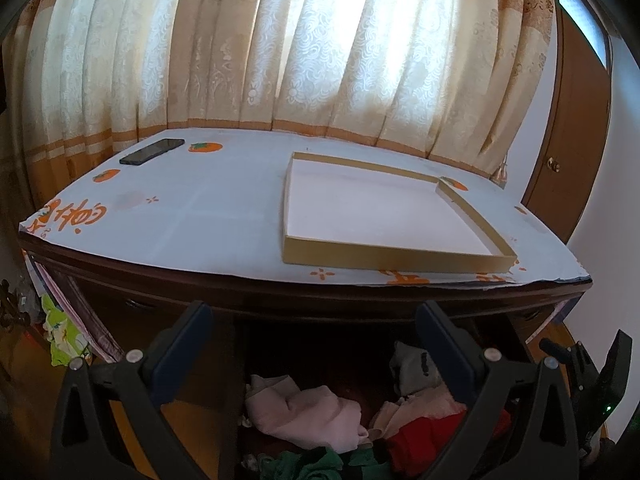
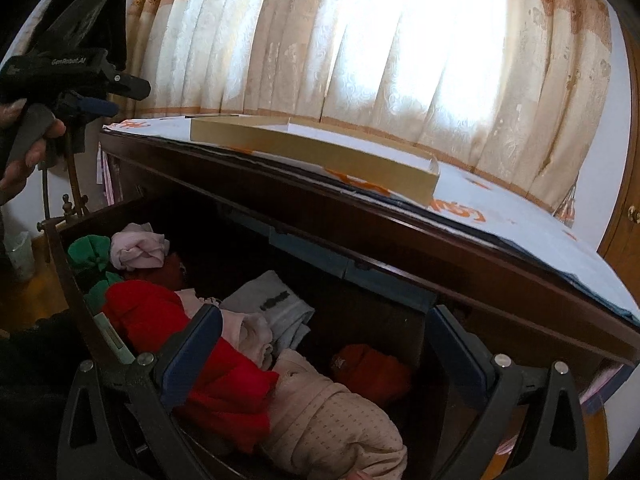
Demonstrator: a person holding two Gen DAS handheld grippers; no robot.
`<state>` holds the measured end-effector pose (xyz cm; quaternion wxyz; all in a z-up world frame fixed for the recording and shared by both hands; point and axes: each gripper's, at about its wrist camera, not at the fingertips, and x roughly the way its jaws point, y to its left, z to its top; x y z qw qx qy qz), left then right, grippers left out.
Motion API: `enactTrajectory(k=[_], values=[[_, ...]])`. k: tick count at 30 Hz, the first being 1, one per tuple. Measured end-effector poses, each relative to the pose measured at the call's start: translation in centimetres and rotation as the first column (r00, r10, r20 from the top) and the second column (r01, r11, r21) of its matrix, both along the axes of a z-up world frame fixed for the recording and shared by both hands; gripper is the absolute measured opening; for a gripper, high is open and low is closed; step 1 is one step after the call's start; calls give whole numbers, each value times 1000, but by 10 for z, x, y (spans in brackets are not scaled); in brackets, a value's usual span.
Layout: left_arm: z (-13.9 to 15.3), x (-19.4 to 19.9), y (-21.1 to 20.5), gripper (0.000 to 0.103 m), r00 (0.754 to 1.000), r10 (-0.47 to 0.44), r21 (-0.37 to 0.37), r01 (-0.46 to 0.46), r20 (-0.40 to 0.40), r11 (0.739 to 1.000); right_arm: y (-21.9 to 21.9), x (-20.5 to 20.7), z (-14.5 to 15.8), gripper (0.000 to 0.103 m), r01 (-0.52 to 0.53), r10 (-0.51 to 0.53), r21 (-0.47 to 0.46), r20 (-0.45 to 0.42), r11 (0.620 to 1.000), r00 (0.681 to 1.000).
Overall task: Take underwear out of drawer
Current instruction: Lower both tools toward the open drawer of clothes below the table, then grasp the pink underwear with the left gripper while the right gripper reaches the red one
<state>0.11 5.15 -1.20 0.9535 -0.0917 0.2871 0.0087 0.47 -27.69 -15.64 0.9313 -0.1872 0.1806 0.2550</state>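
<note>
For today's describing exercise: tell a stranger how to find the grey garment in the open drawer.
Start at the dark wooden dresser under the curtains and look into its open drawer. Among the heaped clothes, the grey garment lies folded towards the back, beside the red one. It alone is grey with a dark printed mark.

One brand marking is reading clearly: "GenRobot.AI" in pale letters is showing on the black body of the left gripper (image 2: 94,110), which is sitting at about ten o'clock in the right wrist view.

Large orange characters are showing on the white table cover (image 1: 224,216), at nine o'clock in the left wrist view; they are lying upside down to that camera and are not reading as any certain word. More orange lettering is running along the cover's near edge at five o'clock, cut off and illegible.

A dark printed strip is showing on the grey folded garment (image 2: 280,308) in the drawer (image 2: 70,276), too blurred to read.
</note>
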Motion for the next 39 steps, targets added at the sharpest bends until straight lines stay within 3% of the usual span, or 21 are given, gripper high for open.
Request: enactTrajectory(k=[8,23,30,39], values=[[1,1,2,103,1000,0,-1,0,-6,1000,4,-3,-2,103,-18,17,-47,-22,999,1000],[-5,1,4,103,999,-29,9,30,-42,1000,2,8,-2,103,-30,26,-37,-96,999,995],[-20,8,-8,103,992,-62,49,68,-109,996,0,10,1,103,-39,38,-6,-128,999,991],[-43,13,-11,103,973,-105,33,115,-206,993,17,21,13,103,-99,88,-42,-199,994,976]])
